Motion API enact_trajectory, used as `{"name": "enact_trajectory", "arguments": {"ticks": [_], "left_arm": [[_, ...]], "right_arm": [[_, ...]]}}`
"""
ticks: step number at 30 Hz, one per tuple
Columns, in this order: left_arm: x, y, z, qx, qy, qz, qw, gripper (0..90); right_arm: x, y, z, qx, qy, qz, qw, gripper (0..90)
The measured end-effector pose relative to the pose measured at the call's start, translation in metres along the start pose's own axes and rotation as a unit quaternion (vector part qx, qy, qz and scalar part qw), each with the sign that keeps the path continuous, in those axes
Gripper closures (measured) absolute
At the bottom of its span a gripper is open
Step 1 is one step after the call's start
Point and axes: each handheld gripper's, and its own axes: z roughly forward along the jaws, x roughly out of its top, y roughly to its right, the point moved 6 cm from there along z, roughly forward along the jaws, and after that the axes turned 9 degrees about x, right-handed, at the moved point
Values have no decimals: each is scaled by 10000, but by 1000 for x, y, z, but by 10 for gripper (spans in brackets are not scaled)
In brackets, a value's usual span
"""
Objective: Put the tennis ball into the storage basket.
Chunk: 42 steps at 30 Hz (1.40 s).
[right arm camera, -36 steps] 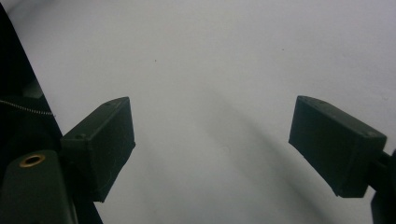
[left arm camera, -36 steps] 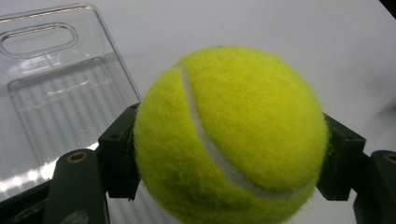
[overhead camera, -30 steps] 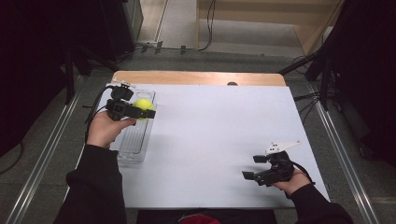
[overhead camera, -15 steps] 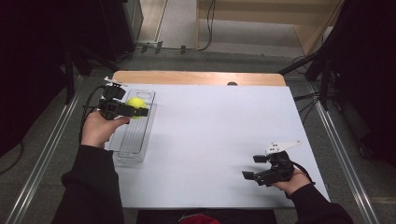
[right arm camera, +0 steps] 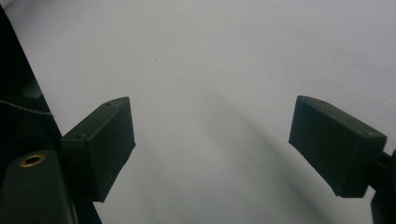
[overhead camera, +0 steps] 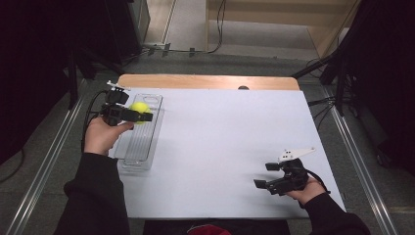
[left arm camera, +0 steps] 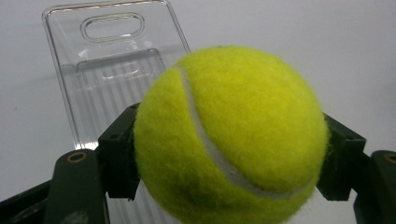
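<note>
Our left gripper [left arm camera: 229, 154] clamps the tennis ball [left arm camera: 231, 135] across its middle, between the fingers, above the clear tray [overhead camera: 142, 128]. We judge it light, springy and fuzzy, so a wide grip should hold. Our right gripper [right arm camera: 212, 144] rests spread apart, holding nothing.

A lab: dark curtains [overhead camera: 34, 73], floor cables [overhead camera: 215, 29], white table [overhead camera: 235, 142].

White table [overhead camera: 220, 147] with a bare wooden strip [overhead camera: 205, 82] along its far edge. A clear ribbed plastic tray [overhead camera: 142, 142] lies flat on the left side, long axis running near to far, its handle slot at the far end.
</note>
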Motion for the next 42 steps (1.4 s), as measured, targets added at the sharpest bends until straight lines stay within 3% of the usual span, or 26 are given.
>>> {"name": "enact_trajectory", "arguments": {"ticks": [24,42], "left_arm": [[-6,-2,19,38,-78,-70,9999,258],[-11,-7,32,230,-173,-104,9995,255]], "right_arm": [[0,0,0,1,1,3,10000,122],[0,0,0,1,0,3,10000,122]]}}
